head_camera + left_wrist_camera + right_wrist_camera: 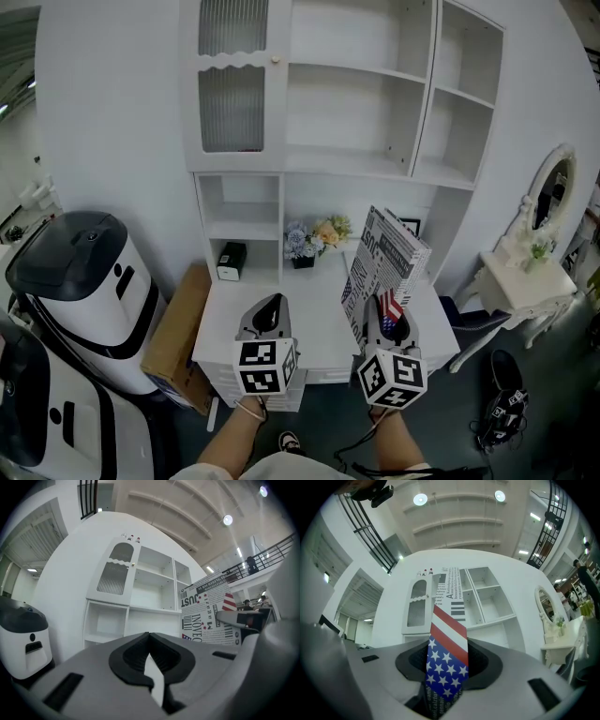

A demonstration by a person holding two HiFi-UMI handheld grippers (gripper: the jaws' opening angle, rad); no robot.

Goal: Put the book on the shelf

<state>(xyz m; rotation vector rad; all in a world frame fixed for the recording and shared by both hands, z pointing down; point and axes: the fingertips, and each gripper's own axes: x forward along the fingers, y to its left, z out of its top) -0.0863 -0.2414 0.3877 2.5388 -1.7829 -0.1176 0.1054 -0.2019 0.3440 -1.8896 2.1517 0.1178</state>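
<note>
The fingers (483, 662) of my right gripper (447, 665) are clenched on the book (449, 630), pinching the flag-printed spine from both sides. The fingers (131, 659) of my left gripper (149, 639) are closed on each other with nothing between them.

In the head view the book (384, 262) stands upright, a little tilted, right of centre. Its lower end is in my right gripper (394, 323) and its top edge is level with the lowest bays of the shelf (356, 94). It hangs over the right part of the desk (319, 309), and my left gripper (272, 314) is just to its left, not touching it.

Above the book, the wide middle bays and the narrow bays at upper right are open at the front. The upper left bay is shut by a ribbed door (232, 80). Low down, flowers (314, 239) sit in the centre bay just left of the book, and a black box (231, 260) sits in the lower left bay.

Beyond the desk's left edge are a carton (178, 333) and a white machine (75, 291). A vanity table (525, 277) stands at right, well apart.
</note>
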